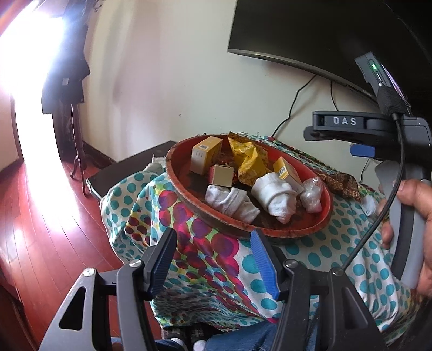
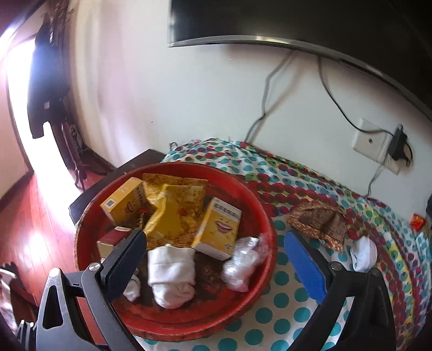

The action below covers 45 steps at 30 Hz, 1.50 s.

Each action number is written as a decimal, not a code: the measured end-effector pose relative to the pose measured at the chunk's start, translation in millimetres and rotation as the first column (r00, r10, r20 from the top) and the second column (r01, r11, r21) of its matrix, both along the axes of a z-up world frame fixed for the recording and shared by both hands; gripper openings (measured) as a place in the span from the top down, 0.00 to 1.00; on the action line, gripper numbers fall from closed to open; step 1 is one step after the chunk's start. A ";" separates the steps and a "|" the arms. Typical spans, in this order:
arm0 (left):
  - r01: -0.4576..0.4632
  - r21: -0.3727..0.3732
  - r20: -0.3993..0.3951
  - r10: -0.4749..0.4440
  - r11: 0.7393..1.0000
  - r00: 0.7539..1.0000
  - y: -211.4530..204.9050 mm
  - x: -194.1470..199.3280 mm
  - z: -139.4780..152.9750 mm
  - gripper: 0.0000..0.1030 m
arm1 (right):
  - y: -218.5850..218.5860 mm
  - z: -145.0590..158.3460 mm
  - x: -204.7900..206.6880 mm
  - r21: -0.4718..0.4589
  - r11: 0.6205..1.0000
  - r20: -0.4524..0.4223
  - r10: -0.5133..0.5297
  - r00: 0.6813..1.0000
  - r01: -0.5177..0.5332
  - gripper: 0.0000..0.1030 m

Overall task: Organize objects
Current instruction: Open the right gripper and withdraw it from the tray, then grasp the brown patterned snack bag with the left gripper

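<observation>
A round red tray [image 1: 318, 226] [image 2: 259, 205] sits on a table under a polka-dot cloth [image 1: 205, 259] [image 2: 283, 318]. It holds two yellow boxes [image 1: 205, 154] [image 2: 218, 229], a small red box [image 1: 221, 175], a yellow packet [image 1: 248, 159] [image 2: 172, 213], rolled white socks [image 1: 272, 197] [image 2: 172, 272] and a clear plastic bundle [image 1: 311, 194] [image 2: 243, 264]. My left gripper [image 1: 213, 262] is open and empty, short of the tray's near rim. My right gripper [image 2: 216, 267] is open and empty above the tray's near part; its body also shows in the left wrist view [image 1: 372, 135].
A brown wrapper [image 2: 318, 221] [image 1: 343, 183] and a white sock [image 2: 363, 255] lie on the cloth right of the tray. A small red object [image 2: 417, 221] lies at the far right. A TV [image 2: 270, 21] hangs on the wall above, with cables and a wall socket [image 2: 375, 143]. Red wooden floor [image 1: 40, 216] lies left.
</observation>
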<state>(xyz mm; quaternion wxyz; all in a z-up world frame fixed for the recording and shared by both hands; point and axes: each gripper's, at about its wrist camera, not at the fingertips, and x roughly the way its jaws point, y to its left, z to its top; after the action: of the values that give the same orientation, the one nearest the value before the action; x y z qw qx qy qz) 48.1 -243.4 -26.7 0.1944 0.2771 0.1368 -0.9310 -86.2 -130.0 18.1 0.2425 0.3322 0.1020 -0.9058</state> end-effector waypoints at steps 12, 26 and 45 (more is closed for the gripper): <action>0.101 -0.086 0.000 -0.102 0.991 0.995 31.7 -10.0 -2.3 0.40 | 147.2 -41.2 -63.1 -0.070 0.959 0.138 -0.262 0.955 0.273 0.01; 0.426 -0.103 0.091 -0.418 0.899 0.904 128.4 -84.3 -0.9 0.40 | 278.7 -79.5 -110.0 -0.101 0.910 0.228 -0.372 0.900 0.401 0.00; 0.533 -0.196 0.230 -0.490 0.823 0.841 220.9 -296.9 19.4 0.24 | 317.7 -105.9 -106.4 -0.208 0.883 0.291 -0.355 0.888 0.421 0.00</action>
<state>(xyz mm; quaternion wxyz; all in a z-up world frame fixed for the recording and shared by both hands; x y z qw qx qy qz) -248.7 -22.6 -7.3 -0.0185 0.3548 -0.0791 -0.9314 -192.6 187.8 -87.8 0.1078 0.4193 -0.1200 -0.8934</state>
